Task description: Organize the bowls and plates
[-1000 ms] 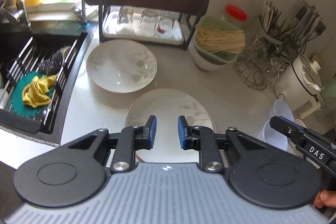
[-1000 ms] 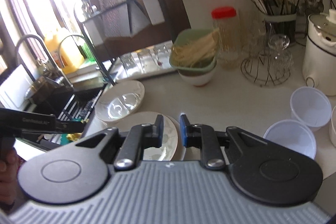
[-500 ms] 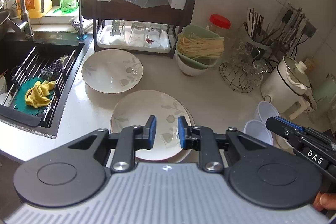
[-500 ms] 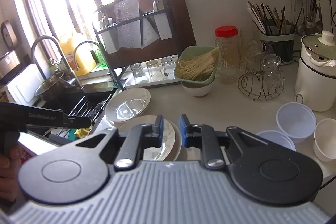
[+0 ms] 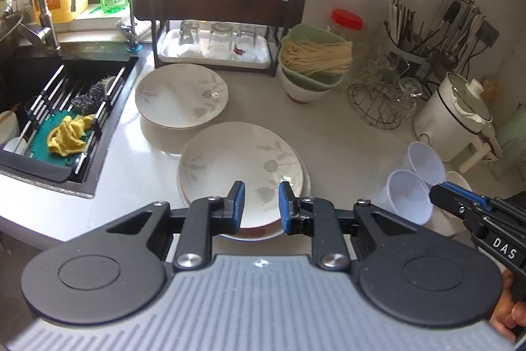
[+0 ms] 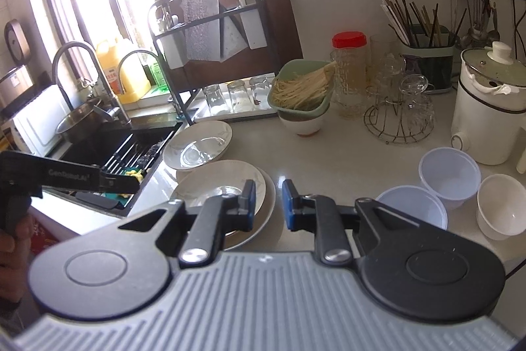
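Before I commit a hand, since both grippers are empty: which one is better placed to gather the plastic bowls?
Right, probably. The right gripper hangs open beside the plastic bowls, while the left gripper sits open over the stacked plates, with the sink to its left.

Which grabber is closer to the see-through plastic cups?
Right. The right gripper hangs just left of the plastic cups, beside them. The left gripper hangs over the near plates, farther from the cups.

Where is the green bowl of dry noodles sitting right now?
The green bowl of dry noodles is nested atop a white bowl at the counter's back, between the black dish rack and red-lidded jar.
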{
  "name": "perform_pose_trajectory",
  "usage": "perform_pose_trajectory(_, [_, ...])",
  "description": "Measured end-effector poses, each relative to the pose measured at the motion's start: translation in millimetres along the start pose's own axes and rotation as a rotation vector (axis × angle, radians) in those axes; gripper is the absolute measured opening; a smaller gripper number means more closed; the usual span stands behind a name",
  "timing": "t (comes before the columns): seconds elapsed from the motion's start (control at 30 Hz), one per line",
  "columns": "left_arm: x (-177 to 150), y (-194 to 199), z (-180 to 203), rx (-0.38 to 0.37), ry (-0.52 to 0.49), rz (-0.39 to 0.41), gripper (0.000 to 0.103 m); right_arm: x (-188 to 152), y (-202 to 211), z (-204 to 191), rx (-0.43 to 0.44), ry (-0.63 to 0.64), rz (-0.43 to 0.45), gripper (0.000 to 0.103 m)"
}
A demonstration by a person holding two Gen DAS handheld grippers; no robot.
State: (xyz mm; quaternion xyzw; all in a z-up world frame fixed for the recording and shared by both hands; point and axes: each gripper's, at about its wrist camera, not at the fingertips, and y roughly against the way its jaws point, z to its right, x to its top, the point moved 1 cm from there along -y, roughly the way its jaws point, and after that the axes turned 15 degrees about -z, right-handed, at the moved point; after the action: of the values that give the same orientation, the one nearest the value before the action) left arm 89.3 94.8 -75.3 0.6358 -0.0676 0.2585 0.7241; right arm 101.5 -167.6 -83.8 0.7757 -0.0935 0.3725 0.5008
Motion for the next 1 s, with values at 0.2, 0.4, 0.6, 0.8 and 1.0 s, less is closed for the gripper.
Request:
perform_pose_trajectory(0.2, [6.4,-4.2,-14.1,0.002,0.033,-0.006,0.026,7.3,-11.6,-8.3,-0.015,0.017,-0.006,0.042])
perform_pose_trajectory(0.4, [26.8,-12.1,-31.1,0.007,0.032,-0.011,0.037,19.5,-34.2,-12.6,-0.027,-0.003,-0.037,0.082])
perform_pose_trajectory(0.6, [54.0,-25.2,-53.7,0.014,0.041,-0.007,0.059,41.4,-54.8,-23.1,-0.027,-0.001,-0.041,0.082])
perform_pose_trajectory(0.8, [90.7,-37.2,-79.4,0.002,0.048,-0.001,0.062,67.9,-81.5,-37.9,-0.004,0.009,-0.045,0.082])
perform_pose_trajectory(1.0, [126.6,-59.4,-111.6,-0.016,0.05,-0.004,0.062,91.9,-120.1,-56.1,0.012,-0.008,-0.077,0.082])
